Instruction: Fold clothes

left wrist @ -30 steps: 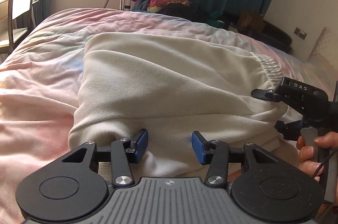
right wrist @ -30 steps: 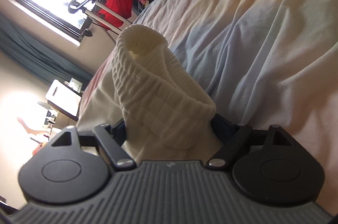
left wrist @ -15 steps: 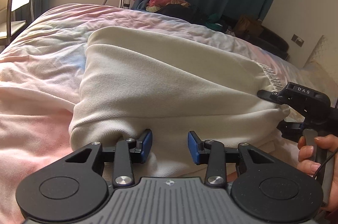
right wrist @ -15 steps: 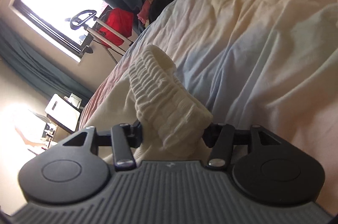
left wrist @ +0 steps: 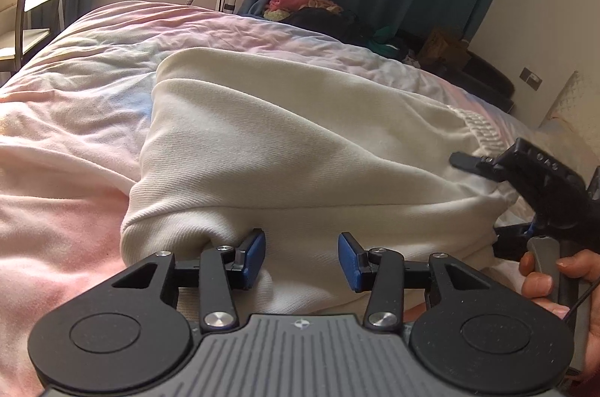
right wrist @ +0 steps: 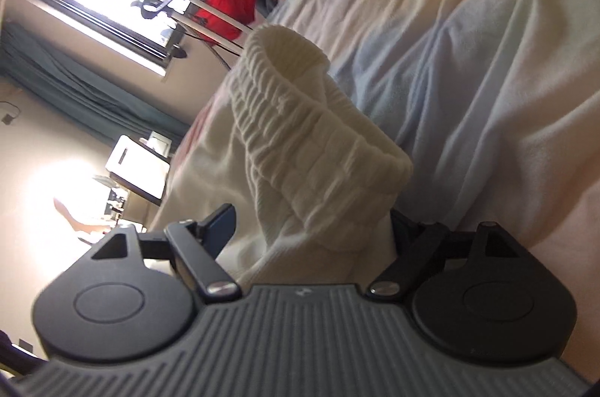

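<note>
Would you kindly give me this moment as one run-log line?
left tool: open, astride cream garment fold | right tool: open, ribbed waistband between fingers | surface: bed

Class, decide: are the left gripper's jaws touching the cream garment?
Touching. In the left wrist view the left gripper stands open, and its left blue pad presses into the folded edge of the cream garment, which bulges between the jaws.

Ribbed waistband (right wrist: 322,149) hides right gripper's (right wrist: 307,228) far fingers (right wrist: 399,228).
</note>
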### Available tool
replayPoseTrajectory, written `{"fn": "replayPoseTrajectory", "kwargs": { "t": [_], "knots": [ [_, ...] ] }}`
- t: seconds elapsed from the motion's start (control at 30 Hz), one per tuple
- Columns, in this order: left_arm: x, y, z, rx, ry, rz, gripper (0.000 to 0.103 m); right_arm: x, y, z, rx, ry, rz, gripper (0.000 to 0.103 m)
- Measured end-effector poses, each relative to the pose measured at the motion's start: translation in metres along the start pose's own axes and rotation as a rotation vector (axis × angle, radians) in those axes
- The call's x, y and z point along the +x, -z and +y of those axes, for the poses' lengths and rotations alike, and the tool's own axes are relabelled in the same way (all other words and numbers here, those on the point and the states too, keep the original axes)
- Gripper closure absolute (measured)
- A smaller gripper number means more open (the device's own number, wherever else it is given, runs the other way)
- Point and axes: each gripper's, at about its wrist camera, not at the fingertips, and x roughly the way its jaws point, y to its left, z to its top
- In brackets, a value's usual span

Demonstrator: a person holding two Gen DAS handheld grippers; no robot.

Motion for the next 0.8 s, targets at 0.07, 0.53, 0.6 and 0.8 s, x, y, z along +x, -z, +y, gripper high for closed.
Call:
{"fn": "replayPoseTrajectory", "kwargs": {
  "t": [0.07, 0.53, 0.6, 0.8],
  "knots": [
    [0.000, 0.000, 0.000, 0.000, -0.006, -0.004, 0.056, -0.004, -0.001, 0.004, -0.011, -0.031, -0.016, 0.018],
    [-0.029, -0.006, 0.014, -0.150, 0.031, -0.220, 0.024, -0.013, 0.001, 0.024, -0.111, 0.072, -0.063, 0.065],
    [-0.036, -0.006, 0.017, -0.172, -0.019, -0.278, 0.011, -0.018, 0.002, 0.028, -0.121, 0.071, -0.085, 0.067],
    [-0.016, -0.013, 0.052, -0.335, -0.132, -0.195, 0.008, -0.016, 0.003, 0.029, -0.127, 0.083, -0.092, 0.068]
  ]
}}
